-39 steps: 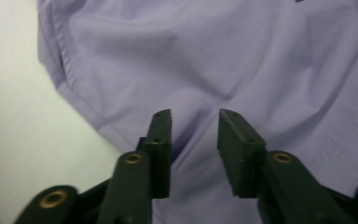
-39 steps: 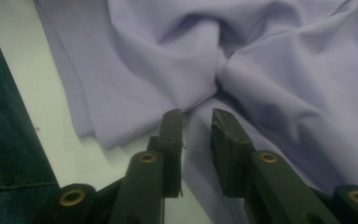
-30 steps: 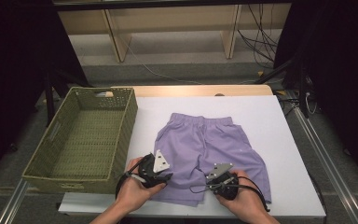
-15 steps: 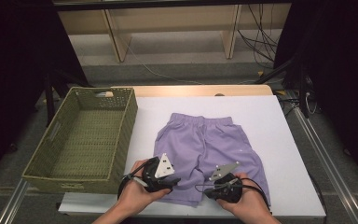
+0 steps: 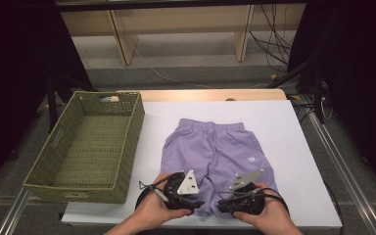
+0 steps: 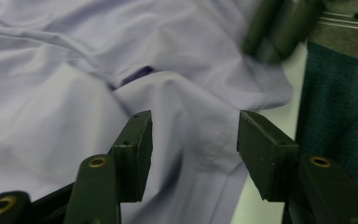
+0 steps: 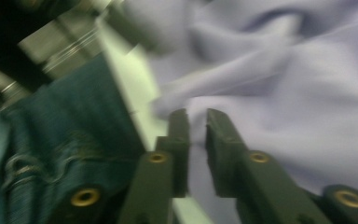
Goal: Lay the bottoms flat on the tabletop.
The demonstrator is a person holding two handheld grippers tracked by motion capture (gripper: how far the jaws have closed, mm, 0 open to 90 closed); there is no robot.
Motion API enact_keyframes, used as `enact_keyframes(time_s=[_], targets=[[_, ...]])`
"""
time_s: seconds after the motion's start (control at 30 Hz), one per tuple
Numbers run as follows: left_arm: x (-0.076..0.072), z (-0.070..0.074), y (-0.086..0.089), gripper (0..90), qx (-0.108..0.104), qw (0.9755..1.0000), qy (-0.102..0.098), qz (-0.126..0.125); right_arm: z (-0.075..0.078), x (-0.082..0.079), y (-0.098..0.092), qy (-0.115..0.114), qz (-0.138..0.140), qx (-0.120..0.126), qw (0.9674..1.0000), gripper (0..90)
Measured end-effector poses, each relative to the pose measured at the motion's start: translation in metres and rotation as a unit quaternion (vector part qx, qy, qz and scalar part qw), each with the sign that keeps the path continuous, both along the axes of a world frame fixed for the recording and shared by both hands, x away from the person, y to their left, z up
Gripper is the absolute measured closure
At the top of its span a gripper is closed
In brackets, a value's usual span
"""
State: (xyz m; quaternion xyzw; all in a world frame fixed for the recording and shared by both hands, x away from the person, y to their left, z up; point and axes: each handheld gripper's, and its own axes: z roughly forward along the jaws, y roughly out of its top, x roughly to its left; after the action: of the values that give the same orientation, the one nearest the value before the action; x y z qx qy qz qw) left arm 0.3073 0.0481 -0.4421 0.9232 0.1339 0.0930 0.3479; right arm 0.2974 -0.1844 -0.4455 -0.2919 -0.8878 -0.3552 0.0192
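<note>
Purple shorts (image 5: 215,152) lie flat on the white table cover, waistband at the far side. Both grippers sit at the near leg hems, jaws pointing toward each other. My left gripper (image 5: 198,203) is open; in the left gripper view its jaws (image 6: 193,140) stand wide apart over rumpled purple fabric (image 6: 74,70), not pressing it. My right gripper (image 5: 223,205) has just been opening its jaws. In the right gripper view a narrow gap (image 7: 196,126) shows between them at the hem's edge, and the purple cloth (image 7: 307,93) lies loose beyond, not pinched.
A green woven basket (image 5: 132,127) stands left of the shorts, nothing seen in it. The white cover (image 5: 284,127) stretches right and far of the shorts. The person's teal trouser cloth (image 6: 340,116) shows past the table's near edge. Shelves and cables sit behind the table.
Both hands have slid toward the table's near edge and slightly right, ending at the leg hems. The shorts lie where they were.
</note>
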Motion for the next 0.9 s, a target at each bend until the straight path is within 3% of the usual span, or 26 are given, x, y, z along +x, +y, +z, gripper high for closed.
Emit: enact_keyframes(time_s=[0.07, 0.13, 0.23, 0.33, 0.37, 0.5, 0.57, 0.7, 0.77, 0.83, 0.9], targets=[[0.000, -0.001, -0.006, 45.2, 0.004, 1.0000, 0.001, -0.009, 0.005, 0.004, -0.016, -0.014, -0.041, -0.004, 0.9991, 75.6], [0.000, -0.001, -0.011, 44.7, 0.006, 0.9999, -0.001, -0.014, 0.007, 0.010, -0.036, -0.026, -0.090, -0.004, 0.9956, 73.5], [0.002, -0.001, -0.018, 44.1, 0.008, 0.9997, -0.001, -0.023, 0.005, 0.016, -0.069, -0.031, -0.163, -0.018, 0.9860, 72.0], [0.002, -0.002, -0.024, 44.1, 0.014, 0.9991, -0.002, -0.040, 0.000, 0.019, -0.099, -0.040, -0.222, -0.050, 0.9729, 70.8], [0.001, -0.003, -0.027, 44.7, 0.017, 0.9986, 0.000, -0.050, -0.002, 0.019, -0.106, -0.032, -0.239, -0.061, 0.9686, 69.5], [-0.004, -0.009, -0.041, 48.0, 0.029, 0.9954, 0.002, -0.092, -0.013, 0.019, -0.128, -0.007, -0.268, -0.091, 0.9590, 68.7], [-0.005, -0.013, -0.049, 49.5, 0.036, 0.9939, 0.001, -0.104, -0.016, 0.018, -0.132, 0.000, -0.276, -0.094, 0.9565, 68.7], [-0.007, -0.021, -0.062, 57.1, 0.057, 0.9909, -0.005, -0.122, -0.018, 0.016, -0.129, 0.005, -0.266, -0.108, 0.9579, 71.8], [-0.009, -0.026, -0.067, 62.4, 0.064, 0.9896, 0.004, -0.129, -0.019, 0.015, -0.125, -0.011, -0.256, -0.131, 0.9576, 76.9], [-0.012, -0.030, -0.069, 67.1, 0.084, 0.9869, -0.006, -0.137, -0.018, 0.014, -0.123, -0.011, -0.256, -0.138, 0.9568, 81.8], [-0.012, -0.029, -0.069, 71.3, 0.083, 0.9877, -0.001, -0.132, -0.019, 0.014, -0.122, -0.011, -0.254, -0.144, 0.9565, 85.9]])
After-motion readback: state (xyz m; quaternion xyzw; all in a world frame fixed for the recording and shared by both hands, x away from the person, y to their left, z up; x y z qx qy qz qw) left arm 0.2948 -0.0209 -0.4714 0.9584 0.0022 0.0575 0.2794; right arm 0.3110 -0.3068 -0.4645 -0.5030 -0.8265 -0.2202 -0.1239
